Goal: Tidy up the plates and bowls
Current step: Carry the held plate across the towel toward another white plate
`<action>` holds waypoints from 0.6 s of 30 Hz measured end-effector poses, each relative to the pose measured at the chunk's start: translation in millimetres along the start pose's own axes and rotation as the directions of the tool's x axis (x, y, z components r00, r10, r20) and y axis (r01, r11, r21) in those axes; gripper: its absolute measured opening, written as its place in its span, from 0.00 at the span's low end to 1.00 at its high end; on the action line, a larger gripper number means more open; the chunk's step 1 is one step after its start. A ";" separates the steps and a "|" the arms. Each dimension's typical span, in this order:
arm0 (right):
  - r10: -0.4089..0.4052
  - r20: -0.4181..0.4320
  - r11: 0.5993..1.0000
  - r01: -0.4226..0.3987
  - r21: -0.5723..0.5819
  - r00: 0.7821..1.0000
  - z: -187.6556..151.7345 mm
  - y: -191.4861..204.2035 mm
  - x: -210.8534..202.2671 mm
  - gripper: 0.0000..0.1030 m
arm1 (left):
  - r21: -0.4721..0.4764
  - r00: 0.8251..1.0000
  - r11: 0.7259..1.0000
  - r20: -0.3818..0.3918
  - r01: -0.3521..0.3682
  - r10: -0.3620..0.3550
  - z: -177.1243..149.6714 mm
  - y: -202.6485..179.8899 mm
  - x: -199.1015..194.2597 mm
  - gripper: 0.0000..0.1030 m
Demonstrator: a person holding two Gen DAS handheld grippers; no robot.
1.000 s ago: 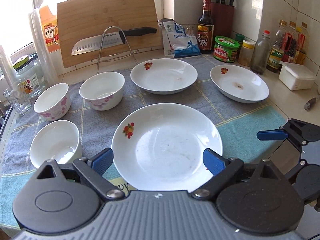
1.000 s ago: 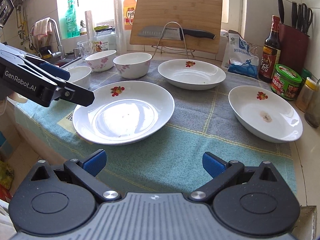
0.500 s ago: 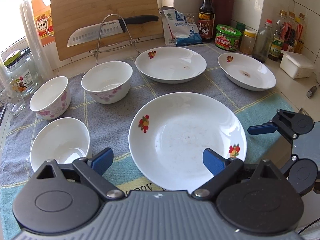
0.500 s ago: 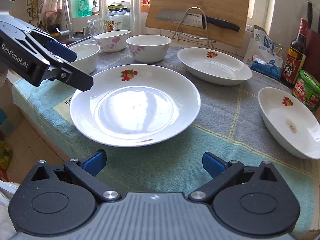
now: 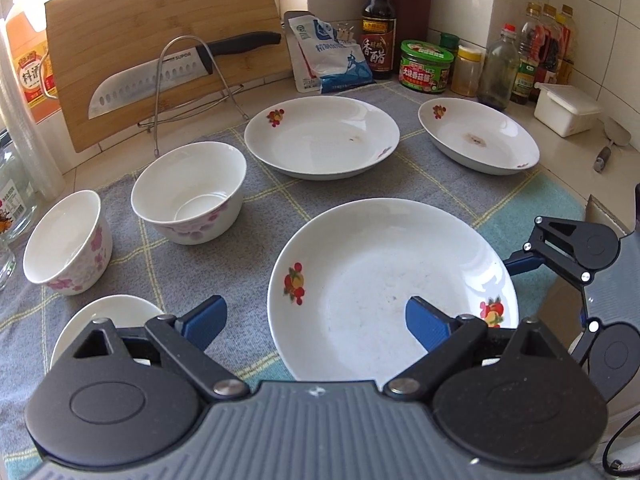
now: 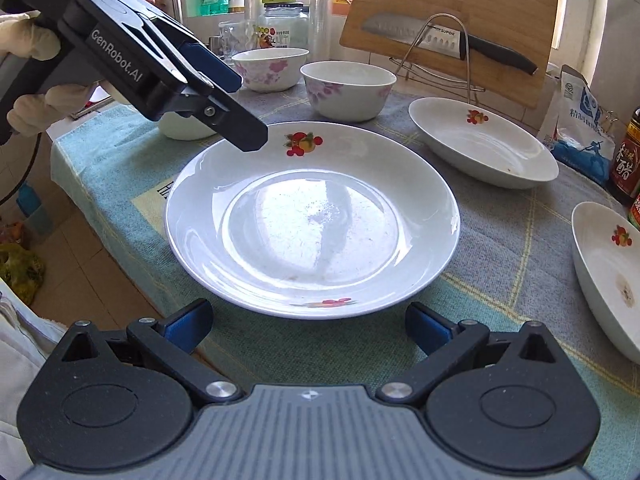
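A large white plate (image 5: 392, 280) with fruit prints lies on the towel (image 5: 260, 216) near the counter's front edge. My left gripper (image 5: 314, 322) hangs open over its left rim, touching nothing. My right gripper (image 6: 308, 326) is open just short of the plate (image 6: 312, 220), at its near rim. In the right wrist view the left gripper (image 6: 240, 108) hovers above the plate's far left rim, held by a gloved hand (image 6: 28, 48). Two deeper plates (image 5: 320, 136) (image 5: 478, 136) sit behind. Two flowered bowls (image 5: 188, 192) (image 5: 66, 240) and a plain bowl (image 5: 104, 320) stand on the left.
A cutting board (image 5: 160, 40) and a knife (image 5: 160, 76) on a wire rack lean at the back. Bottles and a green-lidded jar (image 5: 426, 66) crowd the back right corner, beside a white box (image 5: 566, 110). The counter's edge (image 6: 100, 208) drops off at the left.
Both grippers have come closer to the large plate and rolled a little; it now fills the middle of the right view. The left gripper has slid left, over the rim. Jaws unchanged.
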State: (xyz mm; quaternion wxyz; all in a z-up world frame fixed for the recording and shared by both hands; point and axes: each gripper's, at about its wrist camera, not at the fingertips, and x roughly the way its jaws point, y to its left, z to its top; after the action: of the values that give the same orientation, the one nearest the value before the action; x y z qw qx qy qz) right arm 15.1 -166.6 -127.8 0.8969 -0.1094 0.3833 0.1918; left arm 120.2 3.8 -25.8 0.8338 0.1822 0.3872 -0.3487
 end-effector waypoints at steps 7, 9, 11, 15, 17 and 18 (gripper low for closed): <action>0.078 -0.043 0.995 -0.075 0.058 0.996 11.3 -16.5 1.3 1.00 | 0.059 0.999 0.998 -0.013 0.034 -0.033 16.2 1.0 13.6 0.93; 0.046 -0.054 0.998 -0.049 -0.041 0.997 7.5 -8.1 3.9 1.00 | 0.059 0.999 0.997 -0.018 0.050 -0.049 19.6 0.5 17.6 0.93; 0.049 -0.050 0.992 -0.054 -0.112 0.998 4.0 -1.6 5.2 1.00 | 0.057 0.998 0.997 -0.028 0.055 -0.053 22.9 -0.2 22.1 0.93; 0.101 -0.043 0.992 -0.104 -0.071 0.994 8.0 -12.4 2.7 1.00 | 0.061 0.999 0.998 -0.039 0.027 -0.025 29.9 -2.5 29.8 0.93; 0.130 -0.026 0.991 -0.131 -0.009 0.991 9.0 -25.6 1.4 1.00 | 0.063 0.999 0.998 -0.051 0.020 -0.017 32.8 -3.3 33.1 0.93; 0.118 -0.029 0.992 -0.119 -0.029 0.993 8.1 -26.8 2.2 1.00 | 0.063 0.998 0.998 -0.059 0.023 -0.019 34.0 -3.6 35.2 0.93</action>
State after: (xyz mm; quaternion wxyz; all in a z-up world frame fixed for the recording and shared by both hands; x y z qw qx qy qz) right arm 33.2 -187.4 -122.6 0.8767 -0.1029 0.3984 0.2490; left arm 151.3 -33.8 -31.6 0.8123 0.2147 0.4021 -0.3639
